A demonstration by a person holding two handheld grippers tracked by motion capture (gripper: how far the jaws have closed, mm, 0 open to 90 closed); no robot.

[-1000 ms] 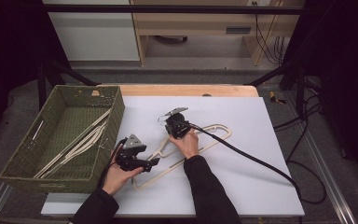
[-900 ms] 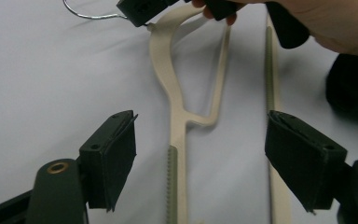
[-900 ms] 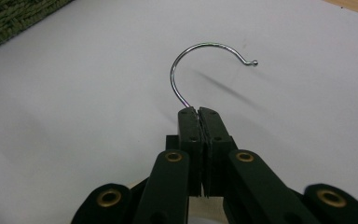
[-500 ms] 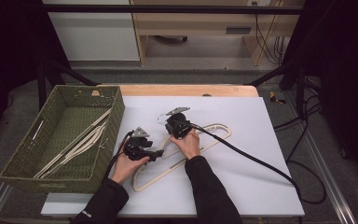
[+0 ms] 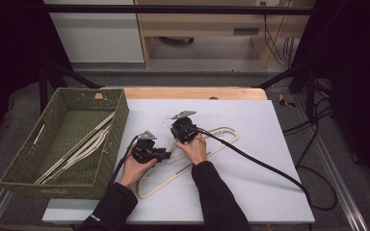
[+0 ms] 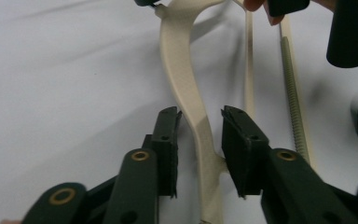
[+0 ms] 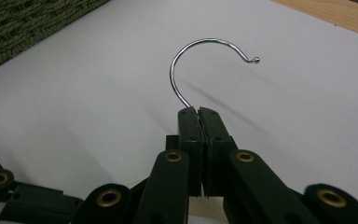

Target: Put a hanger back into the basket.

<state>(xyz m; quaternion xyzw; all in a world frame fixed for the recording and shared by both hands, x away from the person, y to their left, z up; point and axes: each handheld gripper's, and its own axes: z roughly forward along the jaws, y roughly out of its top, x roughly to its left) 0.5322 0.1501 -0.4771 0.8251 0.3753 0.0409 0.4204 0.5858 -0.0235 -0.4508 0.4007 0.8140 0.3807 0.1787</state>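
A cream clothes hanger [image 5: 200, 154] lies flat on the white desk [image 5: 250, 192], just right of the green woven basket [image 5: 24, 159], which holds more hangers [image 5: 84, 144] of the same colour. The right hand-held gripper [image 7: 199, 113] has its jaws pressed together on the base of the hanger's metal hook [image 7: 200, 56] — the hook curves up and away over the desk. The left hand-held gripper [image 6: 200, 123] has its jaws spread, one on each side of the hanger's cream arm [image 6: 186, 88], with a gap showing on both sides — not clamped. The two grippers sit near each other at the desk's middle.
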